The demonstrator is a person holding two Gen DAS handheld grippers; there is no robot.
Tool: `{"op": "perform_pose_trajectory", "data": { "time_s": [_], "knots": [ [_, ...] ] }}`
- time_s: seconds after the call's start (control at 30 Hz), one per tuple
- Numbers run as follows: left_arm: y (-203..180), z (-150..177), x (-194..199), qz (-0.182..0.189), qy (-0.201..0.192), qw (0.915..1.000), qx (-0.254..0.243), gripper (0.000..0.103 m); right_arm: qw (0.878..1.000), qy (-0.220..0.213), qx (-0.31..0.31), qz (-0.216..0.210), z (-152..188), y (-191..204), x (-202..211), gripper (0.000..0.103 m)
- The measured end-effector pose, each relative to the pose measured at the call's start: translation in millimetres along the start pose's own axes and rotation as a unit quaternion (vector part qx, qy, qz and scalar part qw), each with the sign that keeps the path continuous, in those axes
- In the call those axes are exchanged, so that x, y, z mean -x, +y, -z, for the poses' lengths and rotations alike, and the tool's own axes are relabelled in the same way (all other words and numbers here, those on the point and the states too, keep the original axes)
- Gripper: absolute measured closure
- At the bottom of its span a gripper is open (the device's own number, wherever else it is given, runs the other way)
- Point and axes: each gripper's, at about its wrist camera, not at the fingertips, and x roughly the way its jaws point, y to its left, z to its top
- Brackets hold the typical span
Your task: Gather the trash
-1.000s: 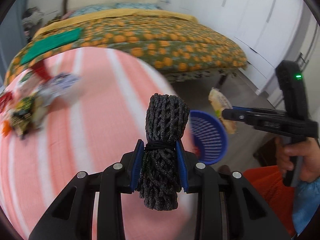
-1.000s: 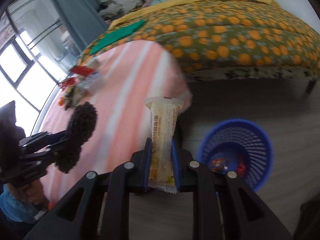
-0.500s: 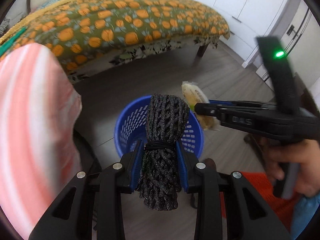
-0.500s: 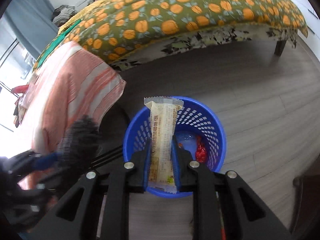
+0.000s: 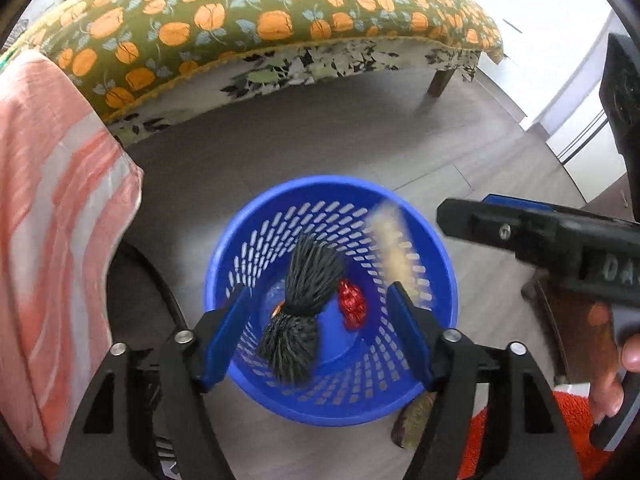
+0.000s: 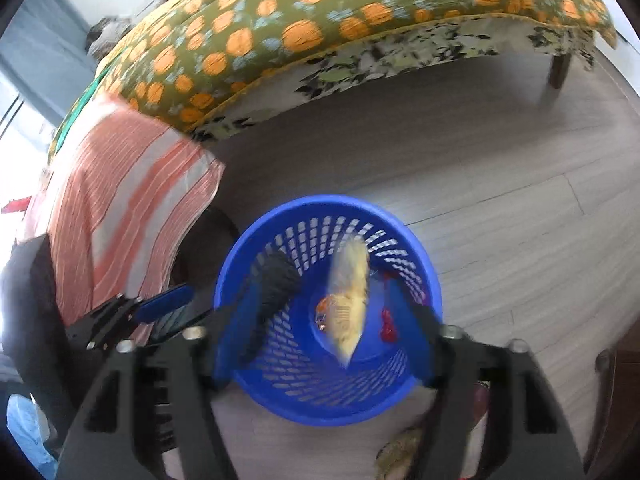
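Note:
A blue slotted trash basket (image 5: 440, 276) (image 6: 424, 280) stands on the floor right under both grippers. My left gripper (image 5: 319, 292) is open, its jaws still opening; a black mesh bundle (image 5: 304, 292) drops free between them into the basket, touching neither pad. My right gripper (image 6: 322, 288) is open too, jaws still opening, and a blurred yellow snack wrapper (image 6: 348, 300) falls from it into the basket. The wrapper (image 5: 394, 244) and the right gripper (image 5: 472, 220) show at the right of the left wrist view. A red wrapper (image 5: 353, 308) lies on the basket's bottom.
A bed with an orange-patterned green cover (image 5: 256, 20) stands beyond the basket. A pink striped cloth (image 5: 48, 200) hangs off a table at left. An orange rug (image 5: 568, 420) and a brown object (image 5: 412, 420) lie near the basket. A person's hand (image 5: 616, 372) holds the right gripper.
Both grippers swung from the striped table down over the basket, then opened. The black bundle and the yellow wrapper, held before, are now falling into the basket.

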Motion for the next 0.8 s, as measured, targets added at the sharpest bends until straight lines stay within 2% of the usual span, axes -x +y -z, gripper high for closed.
{"op": "perform_pose_trajectory", "data": {
  "time_s": [0.1, 0.23, 0.37, 0.47, 0.57, 0.7, 0.8],
  "knots": [
    [1, 3, 27, 0.005, -0.020, 0.9998, 0.000, 0.023, 1.000, -0.017, -0.015, 0.011, -3, -4, 13, 0.032],
    [3, 14, 92, 0.031, -0.067, 0.9972, -0.003, 0.014, 0.998, -0.054, -0.017, 0.038, 0, 8, 39, 0.014],
    [19, 39, 159, 0.030, -0.111, 0.9933, -0.007, 0.008, 0.994, -0.087, 0.006, 0.061, 7, 38, 59, 0.013],
    [46, 69, 195, 0.005, -0.131, 0.9913, -0.002, 0.007, 0.989, -0.119, 0.051, 0.067, 14, 76, 72, 0.013],
    [90, 107, 221, -0.042, -0.142, 0.9886, 0.029, 0.007, 0.978, -0.155, 0.117, 0.073, 33, 125, 81, 0.013],
    [153, 147, 245, -0.090, -0.145, 0.9816, 0.086, 0.007, 0.965, -0.169, 0.192, 0.055, 65, 183, 80, 0.013],
    [197, 171, 259, -0.141, -0.140, 0.9736, 0.112, 0.007, 0.954, -0.169, 0.245, 0.037, 91, 228, 75, 0.013]
  ]
}}
